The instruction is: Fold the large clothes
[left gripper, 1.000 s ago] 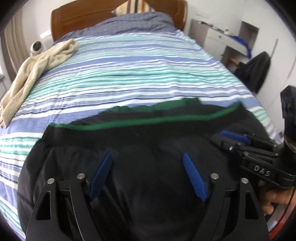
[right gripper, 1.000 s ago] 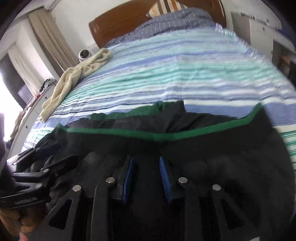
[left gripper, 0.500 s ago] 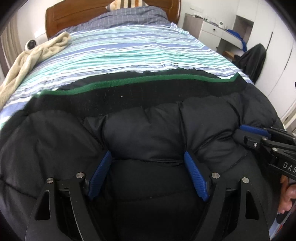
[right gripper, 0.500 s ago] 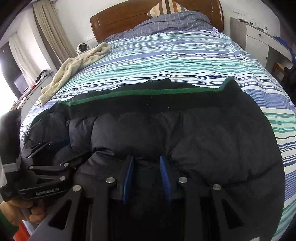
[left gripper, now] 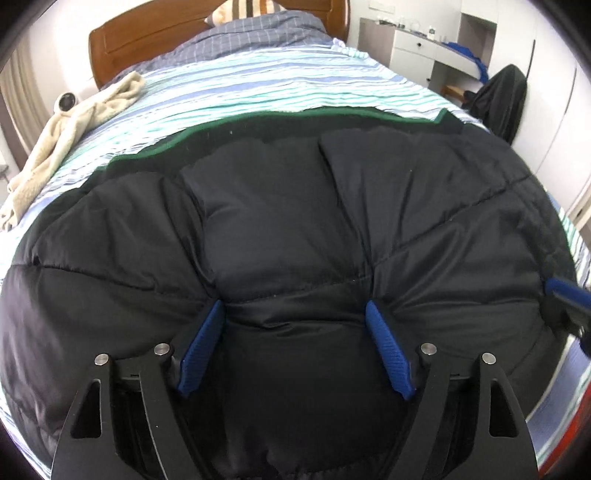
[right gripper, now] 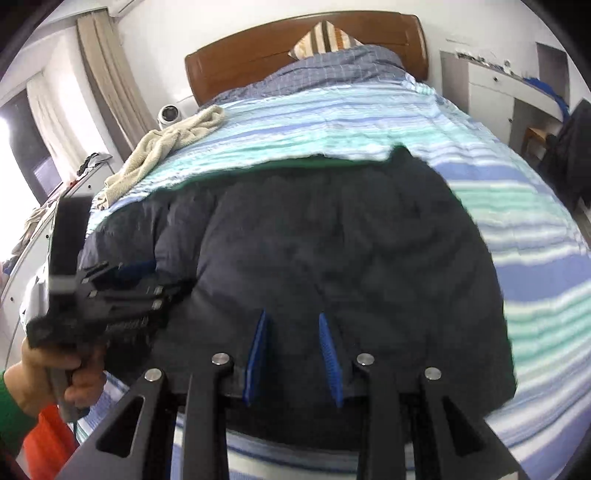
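Jacket: our big black puffy jacket point(left gripper: 295, 229) lies spread on the striped bed point(left gripper: 280, 88), at the foot edge.
Left gripper point(left gripper: 293, 347): jaws wide, pressed into the puffy cloth — not pinching it.
Right gripper point(right gripper: 291, 350): jaws narrow — we cannot tell if they pinch cloth.
Towel point(left gripper: 70, 129): along the bed's left edge.

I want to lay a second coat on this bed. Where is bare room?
Free: the striped bedspread between the black jacket's green hem and the checked pillow. The beige towel takes the left edge. The near end is crowded by the jacket and both tongs.
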